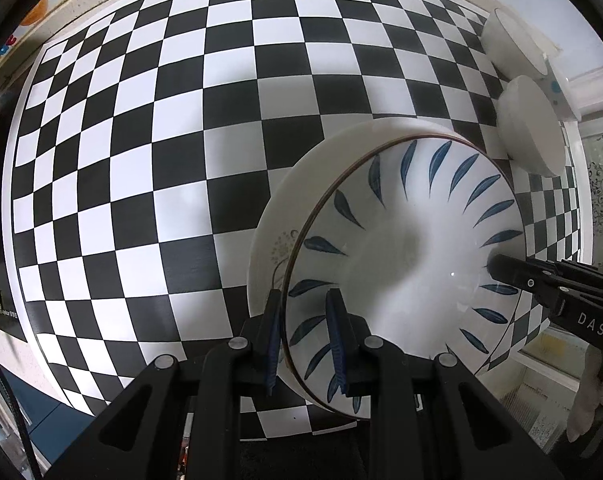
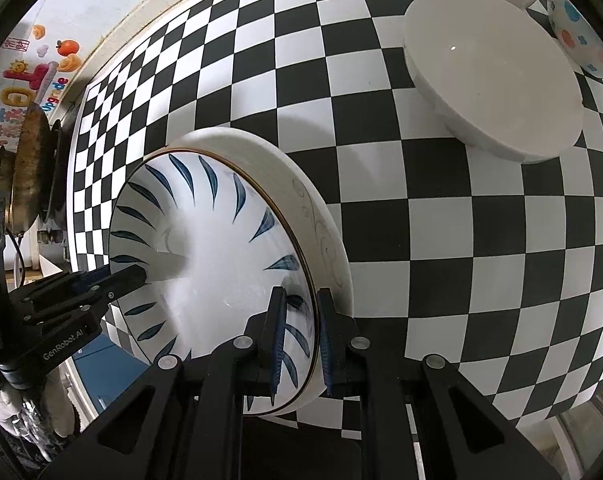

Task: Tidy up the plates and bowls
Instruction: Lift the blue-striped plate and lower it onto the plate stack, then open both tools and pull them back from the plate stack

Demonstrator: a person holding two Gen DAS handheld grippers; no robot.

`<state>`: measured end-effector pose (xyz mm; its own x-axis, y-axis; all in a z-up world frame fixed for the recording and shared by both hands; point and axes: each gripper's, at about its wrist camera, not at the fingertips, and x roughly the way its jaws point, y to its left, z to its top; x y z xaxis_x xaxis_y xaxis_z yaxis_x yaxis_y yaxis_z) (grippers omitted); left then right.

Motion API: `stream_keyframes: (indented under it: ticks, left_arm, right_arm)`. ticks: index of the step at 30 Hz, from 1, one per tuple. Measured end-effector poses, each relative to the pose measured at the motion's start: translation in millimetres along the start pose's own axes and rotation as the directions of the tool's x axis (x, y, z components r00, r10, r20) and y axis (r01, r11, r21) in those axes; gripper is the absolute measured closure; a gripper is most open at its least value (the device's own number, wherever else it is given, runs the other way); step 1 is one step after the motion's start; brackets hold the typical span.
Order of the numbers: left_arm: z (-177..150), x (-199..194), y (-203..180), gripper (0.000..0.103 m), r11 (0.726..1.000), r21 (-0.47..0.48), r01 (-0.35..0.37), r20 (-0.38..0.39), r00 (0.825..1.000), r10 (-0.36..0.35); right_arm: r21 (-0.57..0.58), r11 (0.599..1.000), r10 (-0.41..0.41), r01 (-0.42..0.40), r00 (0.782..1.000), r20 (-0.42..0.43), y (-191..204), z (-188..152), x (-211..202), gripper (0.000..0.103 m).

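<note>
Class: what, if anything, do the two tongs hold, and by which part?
Both the left tongs and right tongs clamp the rim of the white blue-leaf-patterned ceramic bowl, at opposite sides, one finger inside and one outside.

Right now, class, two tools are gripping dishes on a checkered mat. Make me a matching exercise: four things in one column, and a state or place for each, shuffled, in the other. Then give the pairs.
Things:
1. blue-leaf bowl
2. cream plate
3. plain white bowl
4. spotted bowl

States or places:
A. rim visible just outside the leaf-patterned dish
B. at the far edge, orange and blue dots
C. rim clamped by the left tool and the right tool
D. apart on the mat, untouched by either tool

Pairs: 1-C, 2-A, 3-D, 4-B
</note>
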<state>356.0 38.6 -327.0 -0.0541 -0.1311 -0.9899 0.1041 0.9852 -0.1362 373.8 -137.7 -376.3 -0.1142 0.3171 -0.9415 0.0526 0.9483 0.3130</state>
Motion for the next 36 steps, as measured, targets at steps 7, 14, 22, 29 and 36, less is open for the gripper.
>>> stream_keyframes:
  ticks: [7,14,22,29,36]
  left_arm:
    - [1.5,8.2,-0.8,0.084,1.0,-0.007,-0.004,-0.016,1.0,0.003]
    - [1.0,17.6,0.0,0.084,1.0,-0.017,0.003,-0.022,1.0,-0.003]
    - [-0.8,21.5,8.3,0.083,0.999,-0.041,0.021,-0.031,0.999,-0.022]
    - [1.3,21.1,15.2,0.083,0.998,-0.056,0.031,-0.042,0.999,-0.033]
    - [1.2,16.8,19.4,0.083,0.998,-0.063,0.02,-0.042,0.999,-0.023]
  right_arm:
    - [-0.001,1.0,-0.001,0.001,1.0,-0.001,0.8,-0.2,5.5,0.086]
    - [-0.007,1.0,-0.015,0.015,1.0,0.0,2.6,-0.6,5.3,0.085]
    - [0.016,1.0,-0.026,0.026,1.0,0.012,3.8,-4.0,3.7,0.082]
    - [0.037,0.999,-0.038,0.037,0.999,0.021,3.4,-6.6,2.4,0.08]
    - [0.054,0.998,-0.032,0.031,0.999,0.025,1.9,-8.4,0.4,0.076]
